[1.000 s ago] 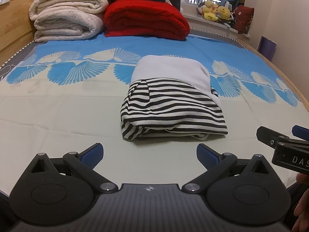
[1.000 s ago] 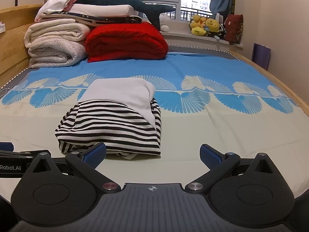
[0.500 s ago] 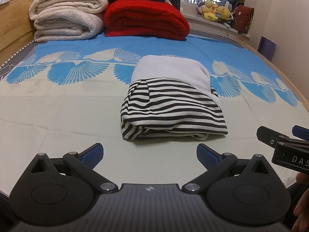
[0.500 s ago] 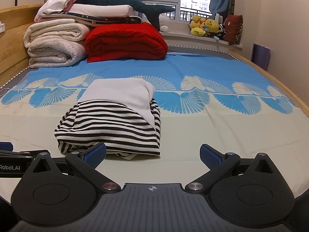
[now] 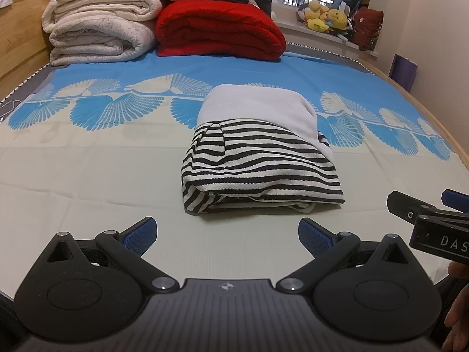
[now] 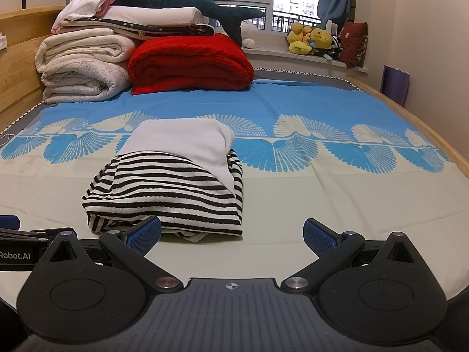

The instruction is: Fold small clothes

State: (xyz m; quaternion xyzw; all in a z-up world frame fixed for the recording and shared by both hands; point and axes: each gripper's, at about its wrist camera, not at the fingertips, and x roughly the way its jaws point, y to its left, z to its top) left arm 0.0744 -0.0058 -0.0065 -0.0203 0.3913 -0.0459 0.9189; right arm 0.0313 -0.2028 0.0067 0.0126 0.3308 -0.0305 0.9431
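The left gripper [image 5: 227, 233] has its 2 blue-padded fingers [image 5: 140, 232] spread wide with nothing between them, and it hangs low over the sheet [image 5: 88, 176]. The garment [image 5: 258, 164], a folded bundle with black-and-white stripes on the near part and plain white cloth on the far part, lies flat on the sheet just ahead of the fingertips, in line with the gap between them and apart from both pads. The right gripper [image 6: 232, 233] is spread just as wide and grips nothing. From its camera the garment [image 6: 167, 184] sits ahead and toward its left finger [image 6: 145, 234], whose pad overlaps the bundle's near edge in the view; whether they touch cannot be told. The right finger has only bare sheet [image 6: 322, 199] ahead of it. Each gripper shows at the edge of the other's view: the right one [image 5: 431, 214] just beyond the left gripper's right finger, the left one [image 6: 17, 240] just outside the right gripper's left finger. Part of a hand [image 5: 457, 308] shows under the right gripper in the left view. Well beyond the garment, past both sets of fingertips, lie a red quilt [image 5: 217, 30] and, left of it, pale blankets [image 5: 96, 33].
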